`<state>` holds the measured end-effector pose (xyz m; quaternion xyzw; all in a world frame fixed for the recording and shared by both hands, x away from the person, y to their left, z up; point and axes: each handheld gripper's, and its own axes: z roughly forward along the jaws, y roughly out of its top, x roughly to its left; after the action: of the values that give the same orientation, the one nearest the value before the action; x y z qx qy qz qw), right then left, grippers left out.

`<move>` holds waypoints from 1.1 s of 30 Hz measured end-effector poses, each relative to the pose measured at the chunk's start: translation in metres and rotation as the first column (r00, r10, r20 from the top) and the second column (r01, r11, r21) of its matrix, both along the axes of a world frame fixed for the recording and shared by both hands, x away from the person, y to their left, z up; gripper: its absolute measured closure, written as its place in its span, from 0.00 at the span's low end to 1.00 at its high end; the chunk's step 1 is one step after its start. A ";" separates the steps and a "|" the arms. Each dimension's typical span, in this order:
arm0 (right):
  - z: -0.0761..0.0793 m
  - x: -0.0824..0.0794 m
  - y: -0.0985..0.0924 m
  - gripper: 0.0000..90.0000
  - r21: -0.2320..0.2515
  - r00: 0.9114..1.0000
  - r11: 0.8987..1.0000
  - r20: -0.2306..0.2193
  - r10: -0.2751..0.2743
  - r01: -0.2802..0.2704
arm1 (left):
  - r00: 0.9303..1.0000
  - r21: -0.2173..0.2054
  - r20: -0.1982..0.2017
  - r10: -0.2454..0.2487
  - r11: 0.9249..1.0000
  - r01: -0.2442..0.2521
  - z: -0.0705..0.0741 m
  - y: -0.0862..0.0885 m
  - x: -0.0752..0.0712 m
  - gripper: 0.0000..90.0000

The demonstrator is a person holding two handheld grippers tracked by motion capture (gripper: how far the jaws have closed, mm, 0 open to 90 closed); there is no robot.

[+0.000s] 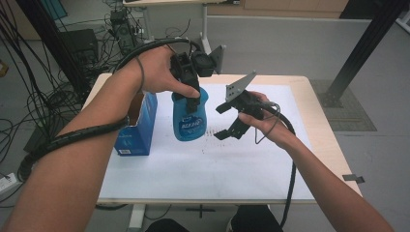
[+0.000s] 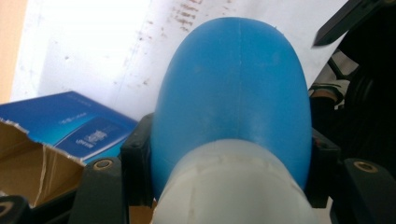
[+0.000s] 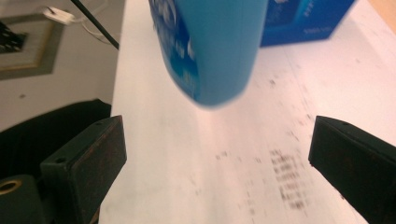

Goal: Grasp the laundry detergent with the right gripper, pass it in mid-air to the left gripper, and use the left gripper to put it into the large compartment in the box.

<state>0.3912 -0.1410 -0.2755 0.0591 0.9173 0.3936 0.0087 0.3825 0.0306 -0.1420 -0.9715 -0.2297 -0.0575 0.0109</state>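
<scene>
At the left of the high view, an open blue box point(image 1: 138, 126) stands on the white sheet point(image 1: 193, 169) covering the desk point(image 1: 319, 121). Just right of it, the left hand-held gripper point(image 1: 191, 89) is clamped on a blue bottle point(image 1: 189, 118), held up in the middle of the frame. The left gripper view shows its white cap point(image 2: 229, 186) and the box's torn flap. To the right, the right hand-held gripper point(image 1: 227, 121) has its jaws wide apart, near the bottle. The right gripper view shows the bottle's bottom off the sheet, with bare sheet underneath it.
</scene>
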 end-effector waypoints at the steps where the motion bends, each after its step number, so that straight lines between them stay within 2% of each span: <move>1: 0.001 -0.001 -0.004 0.05 -0.015 1.000 1.000 0.005 -0.008 0.008 | 1.000 0.002 0.002 0.007 1.000 -0.007 0.001 0.000 0.000 0.42; 5: 0.005 -0.005 -0.019 0.05 -0.075 0.999 0.996 0.009 -0.046 0.047 | 0.998 0.008 0.022 0.059 0.998 -0.059 0.011 0.004 0.002 0.42; 8: 0.008 -0.008 -0.032 0.05 -0.145 0.996 0.985 0.025 -0.086 0.088 | 0.995 0.012 0.042 0.091 0.996 -0.092 0.018 0.007 0.002 0.42; 9: 0.010 -0.010 -0.037 0.05 -0.164 0.994 0.980 0.044 -0.104 0.110 | 0.994 0.013 0.045 0.100 0.995 -0.101 0.020 0.008 0.002 0.42; 11: 0.012 -0.013 -0.045 0.05 -0.182 0.992 0.975 0.048 -0.120 0.127 | 0.989 0.008 0.053 0.136 0.991 -0.137 0.025 0.010 0.002 0.42; 13: 0.015 -0.015 -0.054 0.05 -0.188 0.987 0.970 0.059 -0.147 0.156 | 0.980 -0.002 0.056 0.190 0.982 -0.190 0.031 0.014 0.004 0.42; 15: 0.017 -0.016 -0.063 0.05 -0.196 0.982 0.962 0.065 -0.180 0.189 | 0.963 -0.013 0.059 0.262 0.965 -0.261 0.038 0.019 0.007 0.42; 16: 0.017 -0.017 -0.067 0.05 -0.193 0.979 0.960 0.066 -0.193 0.202 | 0.957 -0.017 0.064 0.281 0.960 -0.281 0.041 0.021 0.008 0.42; 17: 0.017 -0.018 -0.069 0.05 -0.191 0.978 0.959 0.068 -0.199 0.208 | 0.946 -0.020 0.072 0.317 0.948 -0.316 0.046 0.025 0.009 0.42; 18: 0.017 -0.020 -0.073 0.05 -0.195 0.978 0.958 0.062 -0.199 0.208 | 0.937 -0.024 0.079 0.340 0.941 -0.339 0.049 0.027 0.010 0.42; 19: 0.016 -0.021 -0.075 0.05 -0.200 0.978 0.957 0.055 -0.202 0.209 | 0.925 -0.027 0.086 0.369 0.929 -0.368 0.053 0.030 0.011 0.42; 20: 0.015 -0.022 -0.078 0.05 -0.206 0.978 0.956 0.053 -0.201 0.207 | 0.911 -0.034 0.096 0.402 0.916 -0.401 0.058 0.033 0.013 0.42; 22: 0.014 -0.024 -0.084 0.06 -0.223 0.979 0.953 0.043 -0.200 0.205 | 0.889 -0.045 0.106 0.445 0.895 -0.443 0.066 0.039 0.015 0.42; 24: 0.013 -0.026 -0.088 0.06 -0.232 0.978 0.950 0.039 -0.207 0.210 | 0.851 -0.072 0.113 0.513 0.858 -0.508 0.076 0.046 0.017 0.42; 26: 0.013 -0.028 -0.091 0.06 -0.243 0.977 0.947 0.038 -0.208 0.211 | 0.808 -0.099 0.119 0.577 0.817 -0.569 0.085 0.053 0.020 0.42; 27: 0.013 -0.029 -0.093 0.06 -0.247 0.977 0.945 0.037 -0.211 0.214 | 0.792 -0.108 0.120 0.599 0.801 -0.589 0.088 0.055 0.021 0.42; 28: 0.013 -0.030 -0.094 0.06 -0.249 0.976 0.944 0.037 -0.213 0.216 | 0.767 -0.121 0.125 0.630 0.777 -0.618 0.092 0.058 0.022 0.42; 29: 0.014 -0.031 -0.096 0.06 -0.250 0.976 0.944 0.036 -0.215 0.217 | 0.754 -0.116 0.124 0.645 0.764 -0.635 0.096 0.062 0.024 0.42; 30: 0.014 -0.031 -0.097 0.06 -0.254 0.975 0.942 0.034 -0.219 0.220 | 0.737 -0.119 0.127 0.663 0.748 -0.653 0.100 0.066 0.025 0.42; 31: 0.014 -0.032 -0.099 0.06 -0.257 0.975 0.941 0.032 -0.220 0.221 | 0.717 -0.126 0.132 0.684 0.729 -0.673 0.102 0.069 0.027 0.42; 32: 0.014 -0.032 -0.101 0.06 -0.259 0.975 0.940 0.033 -0.221 0.222 | 0.694 -0.129 0.132 0.708 0.706 -0.696 0.105 0.073 0.029 0.42; 33: 0.014 -0.032 -0.103 0.06 -0.264 0.975 0.939 0.028 -0.222 0.222 | 0.677 -0.131 0.131 0.724 0.690 -0.712 0.107 0.077 0.031 0.42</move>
<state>0.3589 -0.2441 -0.2615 0.1608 0.9493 0.2634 0.0600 0.4130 0.1074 -0.0348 -0.7944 -0.5942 -0.1243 -0.0208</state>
